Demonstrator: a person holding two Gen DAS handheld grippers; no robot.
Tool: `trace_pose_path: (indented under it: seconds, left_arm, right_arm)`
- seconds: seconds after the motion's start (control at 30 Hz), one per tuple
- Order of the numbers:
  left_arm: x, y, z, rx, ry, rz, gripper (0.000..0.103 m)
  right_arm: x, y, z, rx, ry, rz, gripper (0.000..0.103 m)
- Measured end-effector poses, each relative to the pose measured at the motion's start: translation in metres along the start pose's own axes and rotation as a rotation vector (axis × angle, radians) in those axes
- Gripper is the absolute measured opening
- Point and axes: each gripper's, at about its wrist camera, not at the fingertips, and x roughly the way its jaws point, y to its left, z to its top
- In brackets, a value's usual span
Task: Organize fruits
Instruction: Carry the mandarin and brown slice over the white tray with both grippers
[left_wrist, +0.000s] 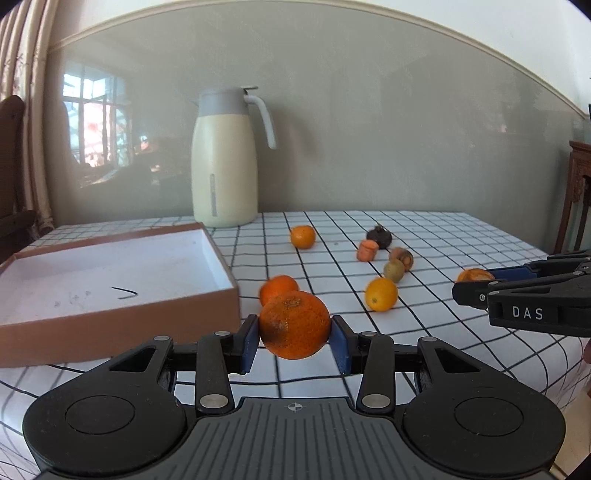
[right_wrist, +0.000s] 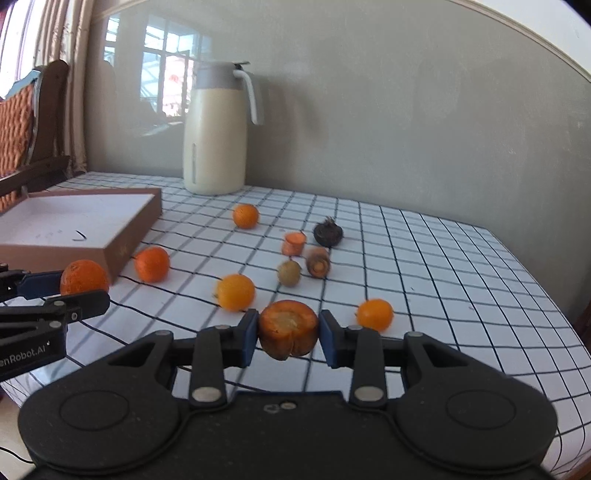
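Observation:
My left gripper (left_wrist: 294, 334) is shut on a mottled orange tangerine (left_wrist: 294, 321), held just above the checked tablecloth beside the brown box (left_wrist: 122, 325), whose white inside is bare. My right gripper (right_wrist: 288, 338) is shut on a stubby carrot chunk (right_wrist: 288, 328) with its cut face up, lifted over the table's near side. In the left wrist view the right gripper (left_wrist: 469, 285) enters from the right with the carrot chunk (left_wrist: 474, 275). In the right wrist view the left gripper (right_wrist: 79, 287) comes in from the left with the tangerine (right_wrist: 84, 277), close to the box (right_wrist: 125, 240).
Loose on the cloth lie several tangerines (right_wrist: 152, 264) (right_wrist: 245, 216) (right_wrist: 235, 291) (right_wrist: 375, 314), a kiwi (right_wrist: 289, 272), two carrot pieces (right_wrist: 294, 243) (right_wrist: 317, 262) and a dark round root (right_wrist: 328, 232). A cream jug (right_wrist: 216, 136) stands at the back by the wall.

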Motion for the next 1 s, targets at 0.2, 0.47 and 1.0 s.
trace_pose_path:
  seconds: [0.2, 0.47, 1.0]
  left_arm:
    - [-0.021, 0.031, 0.011, -0.041, -0.04, 0.052, 0.042]
    - [-0.034, 0.082, 0.024, -0.105, -0.072, 0.149, 0.042]
    - [-0.025, 0.172, 0.03, -0.173, -0.09, 0.362, 0.042]
  right_arm:
    - [-0.006, 0.025, 0.016, -0.018, -0.04, 0.074, 0.027]
    - [-0.005, 0.072, 0.045, -0.093, -0.114, 0.18, 0.026]
    - [0.044, 0.125, 0.089, -0.138, -0.144, 0.283, 0.027]
